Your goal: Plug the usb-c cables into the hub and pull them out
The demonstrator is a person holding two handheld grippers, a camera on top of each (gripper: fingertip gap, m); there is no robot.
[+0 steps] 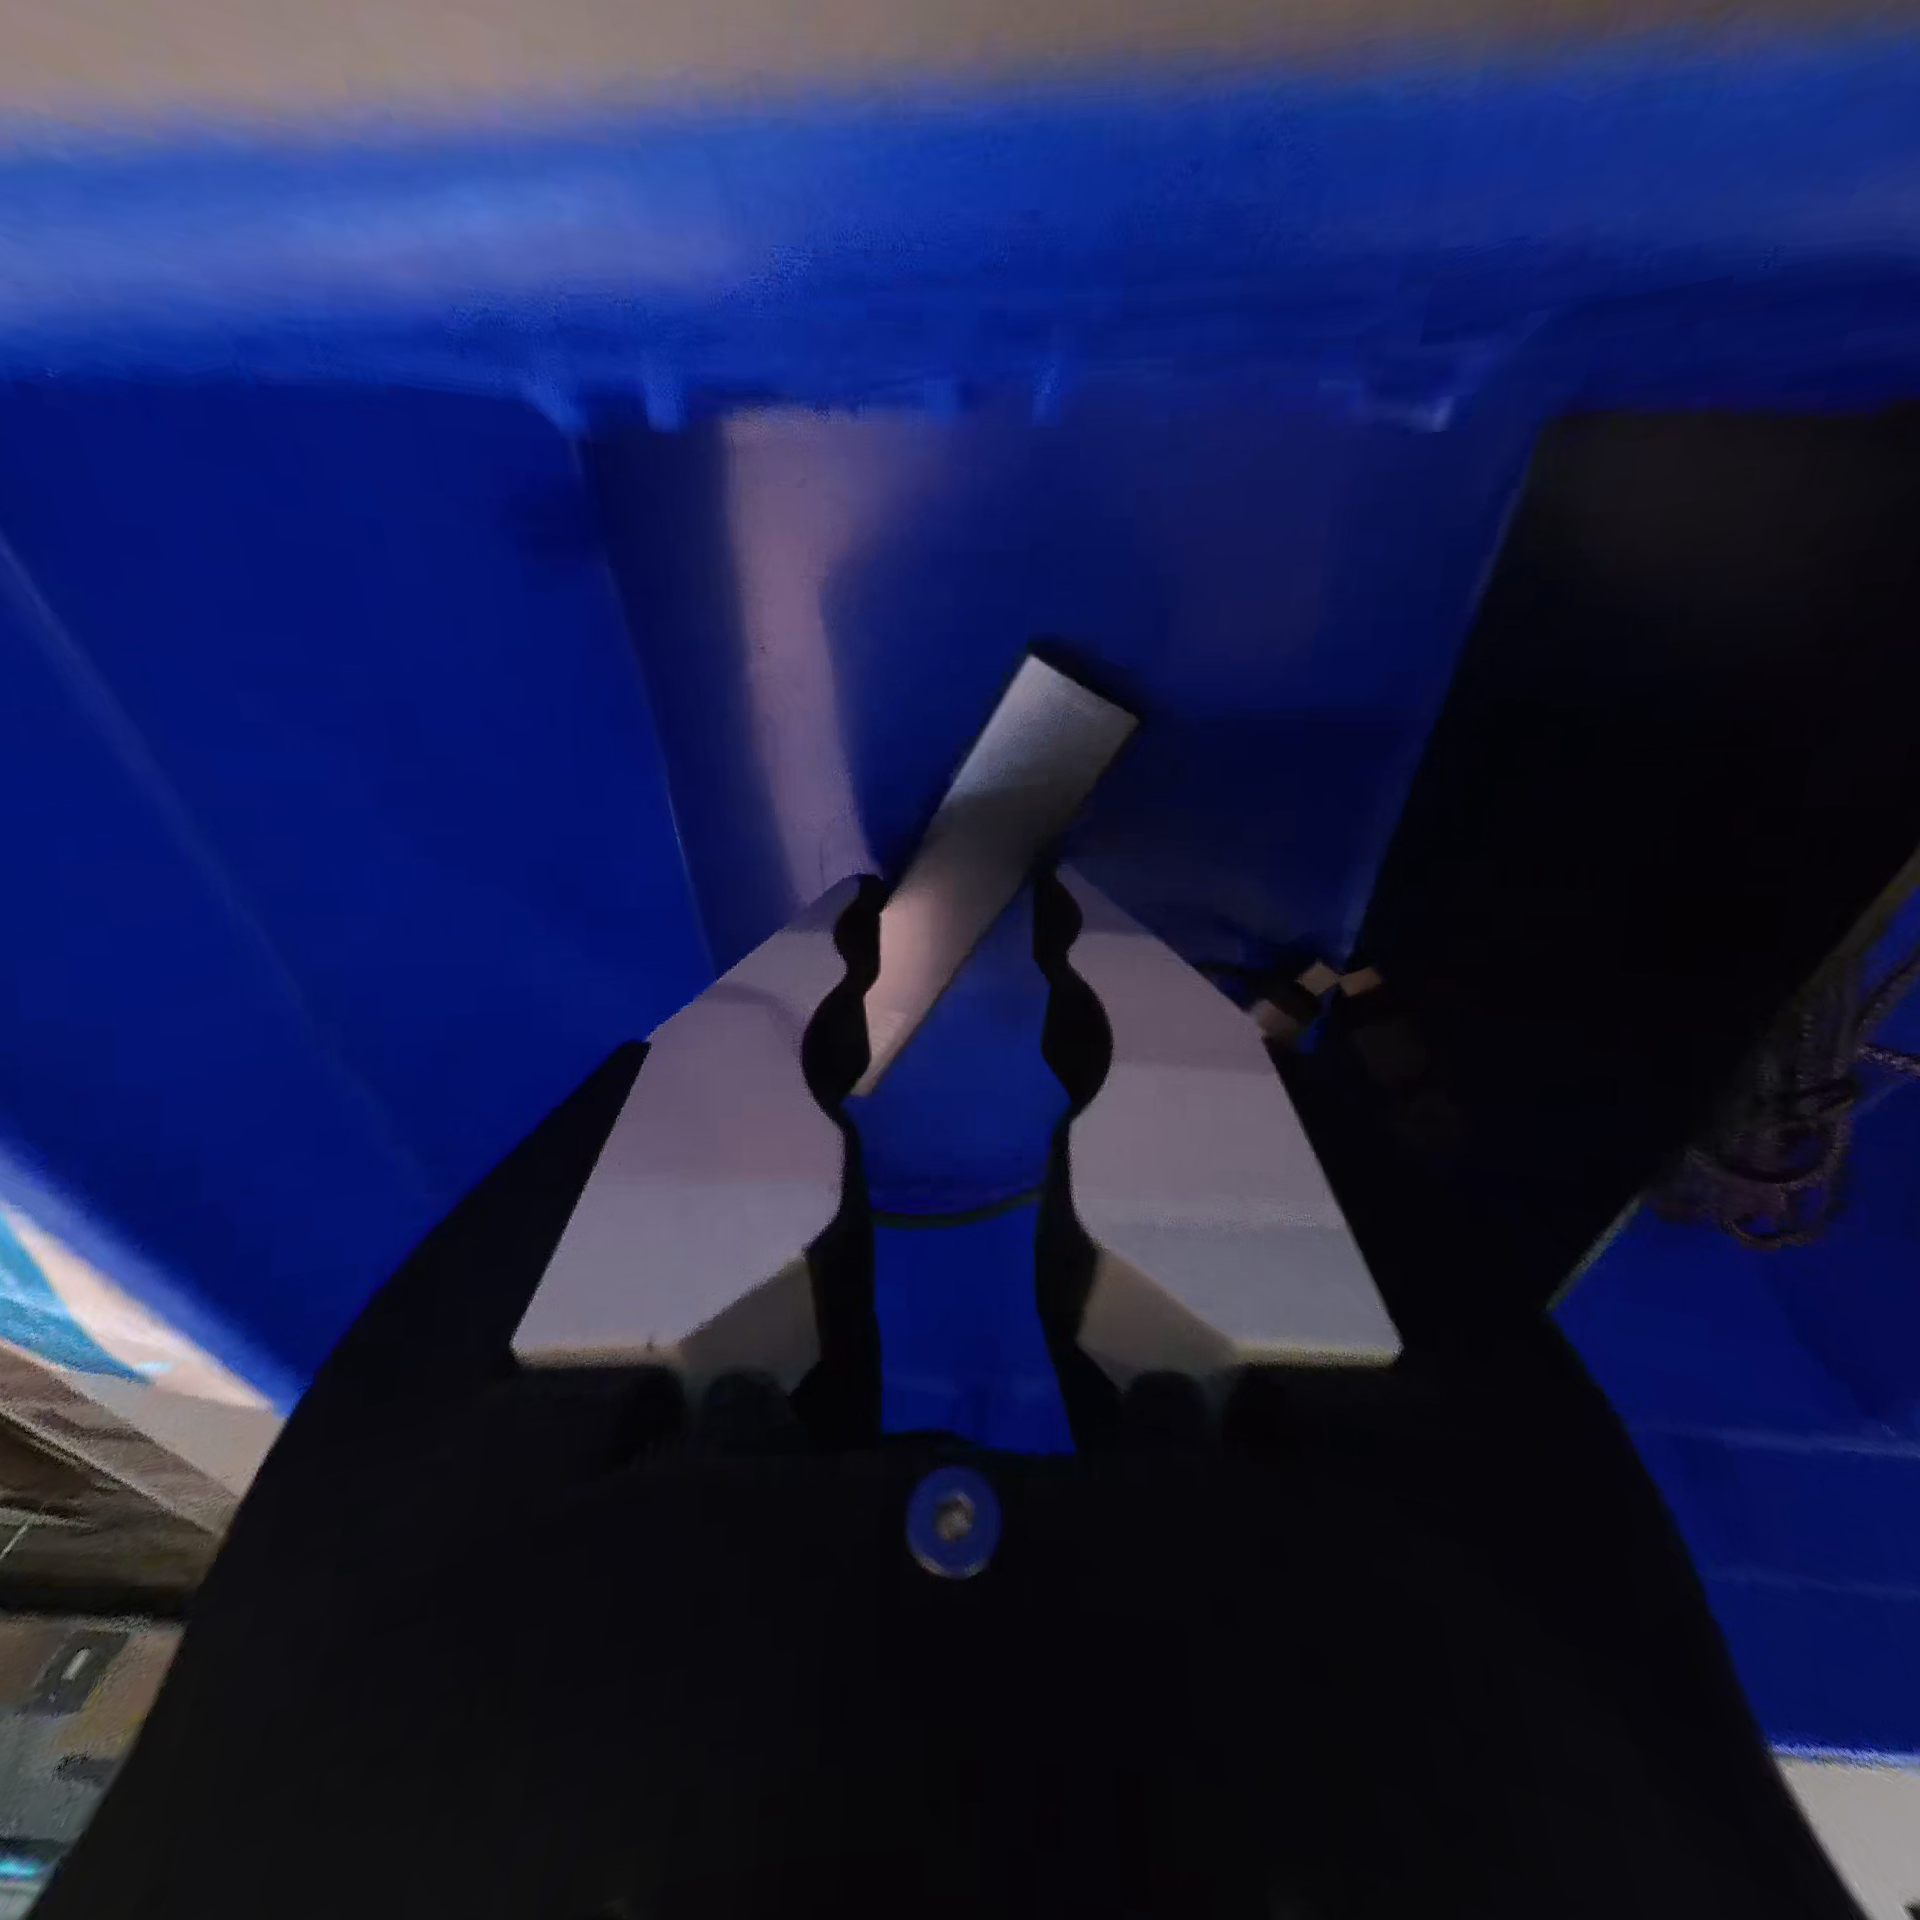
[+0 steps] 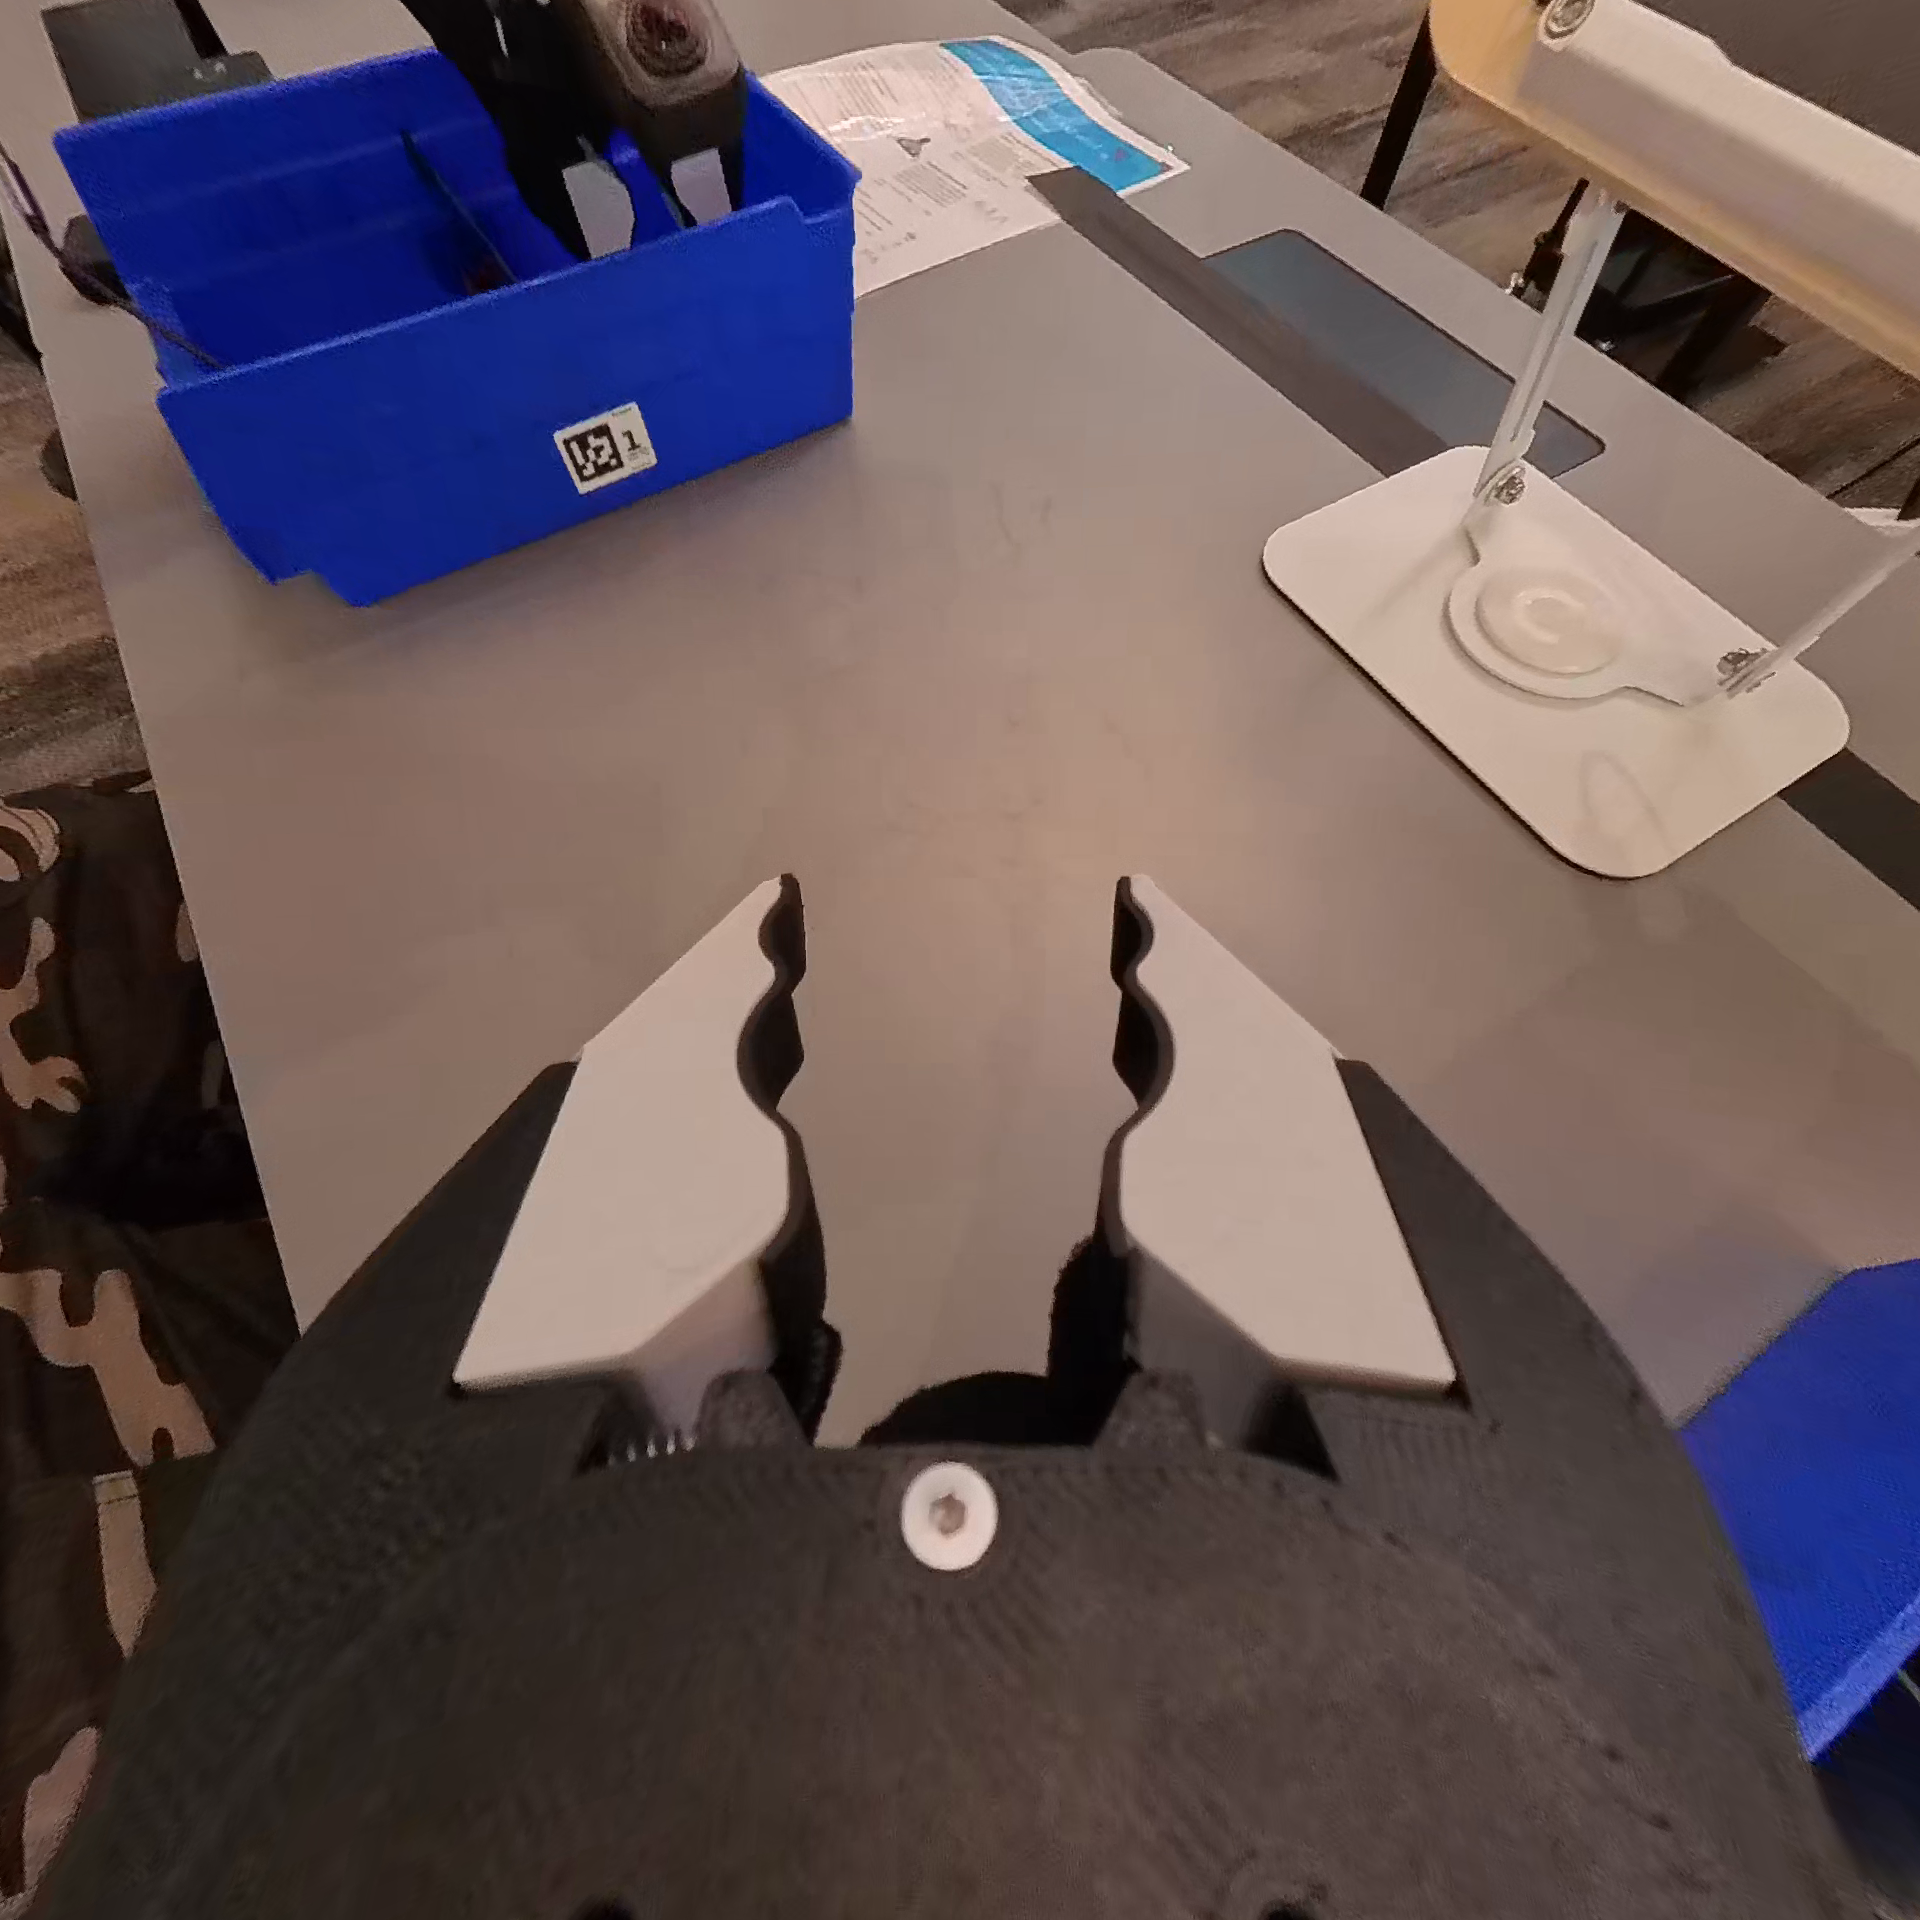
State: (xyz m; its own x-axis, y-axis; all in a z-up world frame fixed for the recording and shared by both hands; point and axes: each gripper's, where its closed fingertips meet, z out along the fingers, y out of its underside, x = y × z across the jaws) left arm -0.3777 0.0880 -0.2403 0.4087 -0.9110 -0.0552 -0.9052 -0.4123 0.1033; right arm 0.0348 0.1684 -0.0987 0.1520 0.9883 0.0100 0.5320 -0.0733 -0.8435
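- The left gripper (image 1: 956,904) is down inside the blue bin (image 1: 312,727), its jaws parted by a narrow gap. A slim silver bar, probably the hub (image 1: 1023,790), lies slanted between the fingertips, running from the gap up toward 1 o'clock. I cannot tell whether the pads actually touch it; the gap looks wider than the bar, so I judge it not yet gripped.
- At 3 o'clock of those jaws stands a black divider (image 1: 1662,779), and past it a dark braided cable (image 1: 1787,1122) hangs in a tangle. A small connector-like piece shows just beside the right fingertip, too blurred to name.
- The right gripper (image 2: 956,904) hovers over the bare grey table (image 2: 935,644), jaws wide apart and empty.
- In the right wrist view the blue bin (image 2: 499,416) sits at 11 o'clock, well apart from the right jaws, with the left gripper (image 2: 634,208) reaching into it. A white lamp base (image 2: 1558,665) stands at 2 o'clock, a printed sheet (image 2: 977,135) at 12 o'clock, and a second blue bin (image 2: 1808,1507) edges in at 4 o'clock.
- Progress, as a judgement: the task looks barely begun. No cable is seen plugged into the hub, and nothing has been brought out to the table. Fetching hub and cables, plugging in and pulling out all appear to remain.
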